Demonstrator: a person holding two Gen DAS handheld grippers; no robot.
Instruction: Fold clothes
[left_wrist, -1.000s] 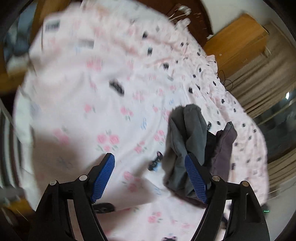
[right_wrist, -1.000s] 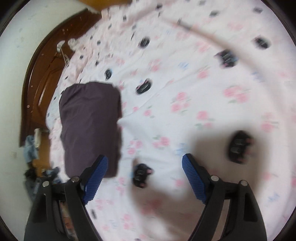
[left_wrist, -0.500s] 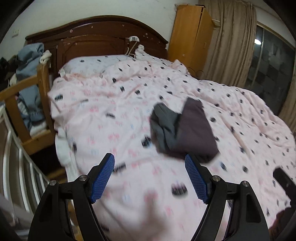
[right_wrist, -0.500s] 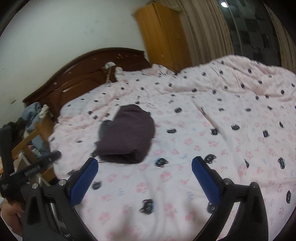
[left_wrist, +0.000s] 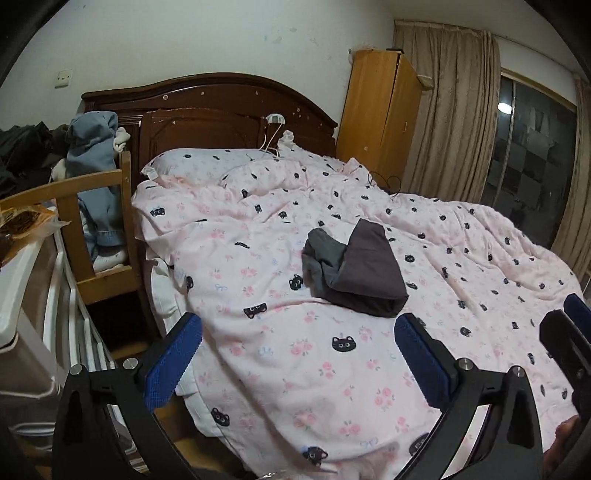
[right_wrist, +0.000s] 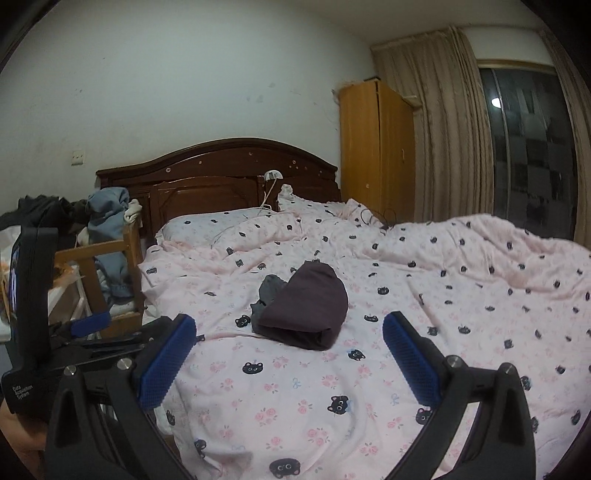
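The folded dark garment (left_wrist: 365, 271) lies mid-bed on the pink cat-print quilt (left_wrist: 295, 354), a grey piece (left_wrist: 323, 258) tucked beside it, seemingly a finished stack. The left claw (left_wrist: 295, 354) is spreading wider, empty; the right claw (right_wrist: 288, 354) gapes wide, empty. The left device reads "Data Acquisition System" (right_wrist: 22, 393).

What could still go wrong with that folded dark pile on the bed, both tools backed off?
1. The dark purple folded garment lies on a rumpled pink cat-print duvet; the soft, uneven base may let the fold slump.
2. The grey garment pokes out crumpled beside it, so the stack looks untidy and may need redoing.
3. The left tool, jaws opening and empty, and the open right tool hover low over the duvet; they could snag it.
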